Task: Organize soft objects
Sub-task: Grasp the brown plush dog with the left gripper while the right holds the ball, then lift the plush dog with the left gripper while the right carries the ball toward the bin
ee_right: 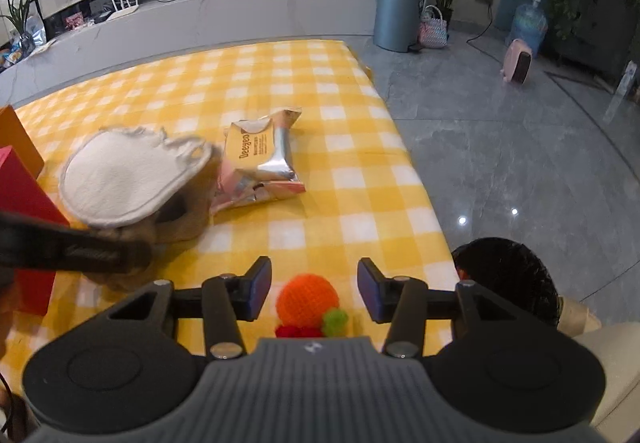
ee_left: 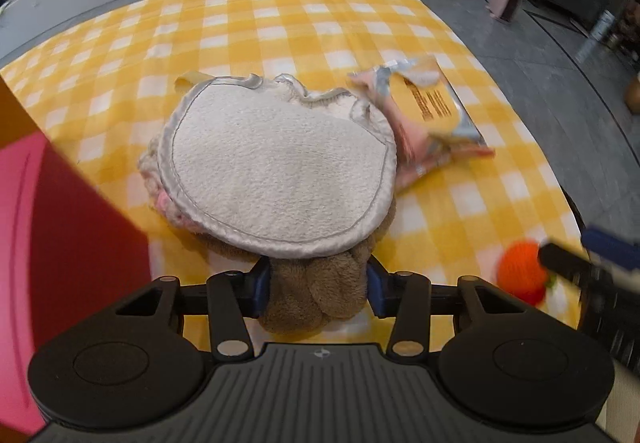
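Observation:
A brown plush toy (ee_left: 316, 299) lies on the yellow checked tablecloth (ee_left: 320, 23) with a round white terry cloth (ee_left: 272, 171) draped over it. My left gripper (ee_left: 318, 285) is shut on the plush's near end, and its blue pads press in from both sides. A pink and silver wipes packet (ee_left: 432, 111) rests just right of the cloth. In the right wrist view an orange knitted ball (ee_right: 306, 297) with red and green tufts sits between the fingers of my right gripper (ee_right: 314, 289). That gripper is open, with a gap on either side of the ball.
A red box (ee_left: 60, 243) and an orange box (ee_left: 12, 111) stand at the left edge of the table. The table's right edge drops to a grey tiled floor (ee_right: 520, 163). A dark round object (ee_right: 504, 275) sits beside that edge near my right gripper.

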`<state>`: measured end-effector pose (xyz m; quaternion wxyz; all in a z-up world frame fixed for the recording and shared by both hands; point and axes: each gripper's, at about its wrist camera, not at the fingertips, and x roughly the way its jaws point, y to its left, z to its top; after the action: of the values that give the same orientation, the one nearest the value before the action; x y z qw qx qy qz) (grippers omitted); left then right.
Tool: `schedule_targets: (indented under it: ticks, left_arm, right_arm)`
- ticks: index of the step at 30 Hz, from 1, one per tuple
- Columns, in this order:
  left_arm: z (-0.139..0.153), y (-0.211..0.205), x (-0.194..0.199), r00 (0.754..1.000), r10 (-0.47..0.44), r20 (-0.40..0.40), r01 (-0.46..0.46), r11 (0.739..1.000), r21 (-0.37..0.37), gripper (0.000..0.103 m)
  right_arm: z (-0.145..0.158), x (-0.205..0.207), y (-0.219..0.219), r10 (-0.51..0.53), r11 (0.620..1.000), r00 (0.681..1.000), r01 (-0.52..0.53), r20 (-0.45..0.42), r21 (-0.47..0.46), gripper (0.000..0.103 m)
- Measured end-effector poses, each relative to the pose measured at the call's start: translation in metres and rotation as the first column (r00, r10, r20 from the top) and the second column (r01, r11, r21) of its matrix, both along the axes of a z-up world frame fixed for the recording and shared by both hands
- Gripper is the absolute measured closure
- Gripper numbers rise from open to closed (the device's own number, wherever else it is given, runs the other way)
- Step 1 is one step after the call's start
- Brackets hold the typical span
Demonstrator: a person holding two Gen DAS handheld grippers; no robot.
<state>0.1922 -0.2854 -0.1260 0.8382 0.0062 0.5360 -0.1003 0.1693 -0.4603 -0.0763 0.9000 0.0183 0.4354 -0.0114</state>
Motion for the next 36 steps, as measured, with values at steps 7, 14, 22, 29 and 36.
schedule_targets:
  ticks: [7,14,22,29,36]
  left_arm:
    - [0.005,0.017,-0.034,0.995,-0.094,-0.032,0.094,0.996,-0.004,0.049]
    - [0.006,0.011,-0.041,0.984,-0.179,0.021,0.177,0.981,0.078,0.032]
    - [-0.002,0.006,-0.029,0.992,-0.127,-0.004,0.127,0.99,0.06,0.044]
    - [0.014,0.0,-0.037,0.973,-0.231,0.002,0.227,0.959,0.172,0.051]
    - [0.053,0.013,-0.04,0.966,-0.257,-0.005,0.257,0.966,0.031,0.052]
  right_arm:
    - [-0.022,0.006,0.004,0.032,0.999,0.994,-0.031,-0.108,0.012,0.044]
    - [-0.027,0.011,0.018,0.079,0.995,0.991,-0.085,-0.107,-0.058,0.054]
    - [-0.027,0.01,0.017,0.082,0.992,0.992,-0.09,-0.1,-0.083,0.06]
    - [-0.031,0.011,0.021,0.079,0.988,0.989,-0.095,-0.127,-0.12,0.056]
    - [-0.036,0.014,0.022,0.084,0.986,0.987,-0.102,-0.14,-0.129,0.056]
